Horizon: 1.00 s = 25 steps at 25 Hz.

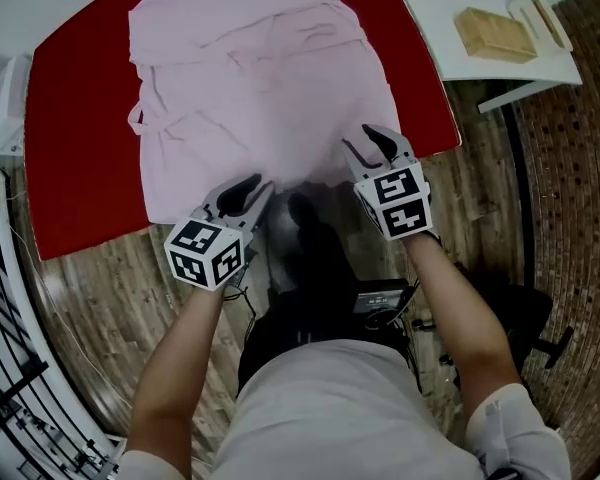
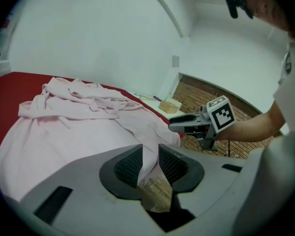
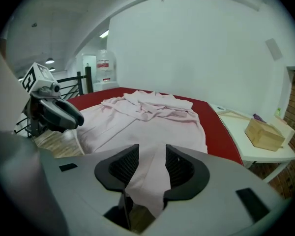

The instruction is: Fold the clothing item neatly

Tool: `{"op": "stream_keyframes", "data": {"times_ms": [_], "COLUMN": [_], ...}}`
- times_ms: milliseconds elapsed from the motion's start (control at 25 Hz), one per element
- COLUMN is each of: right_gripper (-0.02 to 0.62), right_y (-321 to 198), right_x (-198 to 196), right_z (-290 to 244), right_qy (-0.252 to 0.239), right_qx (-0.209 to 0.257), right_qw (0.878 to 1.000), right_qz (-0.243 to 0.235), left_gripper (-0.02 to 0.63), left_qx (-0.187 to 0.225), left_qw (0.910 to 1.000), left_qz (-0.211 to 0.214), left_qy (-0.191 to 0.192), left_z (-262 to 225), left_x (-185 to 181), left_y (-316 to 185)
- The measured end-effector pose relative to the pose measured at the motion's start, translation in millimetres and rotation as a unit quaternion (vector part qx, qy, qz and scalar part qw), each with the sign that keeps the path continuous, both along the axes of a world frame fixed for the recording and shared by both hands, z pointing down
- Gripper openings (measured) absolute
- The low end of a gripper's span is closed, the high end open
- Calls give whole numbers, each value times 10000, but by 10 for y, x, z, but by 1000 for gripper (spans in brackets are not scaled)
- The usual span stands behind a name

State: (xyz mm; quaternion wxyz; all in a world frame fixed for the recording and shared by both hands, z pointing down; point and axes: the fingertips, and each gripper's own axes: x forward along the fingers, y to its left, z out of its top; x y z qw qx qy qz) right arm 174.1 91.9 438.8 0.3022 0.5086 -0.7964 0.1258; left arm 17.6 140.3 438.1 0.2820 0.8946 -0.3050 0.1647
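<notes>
On the red table (image 1: pixel 70 118) lies the pink garment (image 1: pixel 250 88), spread lengthwise, flat through the middle and rumpled at the far end. Its near hem droops over the table edge closest to the person. The left gripper (image 1: pixel 242 196) is at the hem near its left part and the right gripper (image 1: pixel 372 146) is near its right corner, the two apart from each other. The left gripper view shows the jaws narrowly parted with a thin strip of pink cloth pinched between the ribbed pads and wooden floor showing below. The right gripper view shows the jaws wider apart; a thicker fold fills the gap from pad to pad, and a tail of it hangs beneath. Both read as real grips on the hem. The cloth looks light, soft and limp, with no stiffness to carry a crease. It will likely sag between the two holds and drag on the table covering if pulled. A loose loop (image 1: pixel 137 118) at the left side could trail. The best purchase is probably the hem corners or side seams, where the fabric is doubled. A white side table (image 1: pixel 450 58) stands to the right, clear of the work.
</notes>
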Motion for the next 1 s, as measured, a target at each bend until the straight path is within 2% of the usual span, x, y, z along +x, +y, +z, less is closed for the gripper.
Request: {"op": "stream_keyframes", "data": {"times_ms": [240, 440, 640, 760, 880, 920, 960, 1000], "right_gripper": [160, 160, 160, 160, 158, 160, 160, 160], "right_y": [567, 819, 873, 876, 891, 899, 906, 911], "right_x": [-145, -248, -248, -201, -173, -164, -151, -137], "right_z": [238, 588, 772, 820, 846, 852, 857, 861], "right_qy": [-65, -52, -82, -102, -90, -87, -86, -87], "right_qx": [-310, -601, -692, -714, -727, -724, -718, -713], "right_qw": [9993, 9974, 9965, 9965, 9963, 9962, 9963, 9963], "right_qz": [-186, -388, -452, -428, -459, -467, -469, -466], "left_gripper": [104, 110, 115, 115, 114, 100, 39, 17], "left_qx": [-486, -863, -820, -865, -837, -791, -730, -656], "left_qw": [9987, 9961, 9955, 9946, 9939, 9941, 9944, 9950], "left_qz": [30, -105, -446, -566, -674, -665, -621, -544], "left_qy": [150, 167, 151, 114, 239, 337, 438, 521], "left_z": [313, 771, 1038, 1155, 1187, 1164, 1129, 1086], "left_x": [325, 674, 927, 993, 1003, 1007, 1011, 1012], "left_y": [380, 411, 226, 139, 79, 76, 88, 118]}}
